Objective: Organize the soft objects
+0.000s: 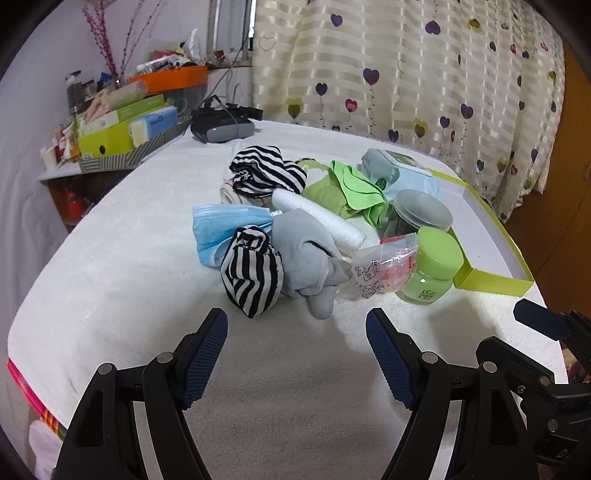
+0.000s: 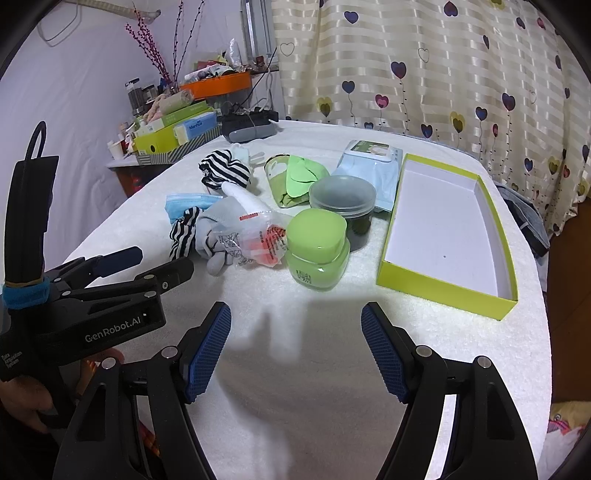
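Work surface: table under white terry cloth (image 1: pixel 147 258). Behind it, cream striped curtain (image 1: pixel 406 74) printed with heart-shaped balloons, spanning right half of room. Window frame (image 1: pixel 229 26) at curtain's left edge. Left wall (image 2: pixel 74 74) pale lilac, plain. Side shelf (image 1: pixel 59 173) against that wall, crowded with boxes, jars, orange tray (image 1: pixel 170 79); bare pink-budded branches (image 1: pixel 103 40) rising above. Wooden panel (image 1: pixel 576 166) at far right. Light diffuse, soft shadows on cloth.

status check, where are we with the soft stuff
Left gripper and right gripper open, empty. Soft pile untouched; box empty. Green jar sits between pile and box.
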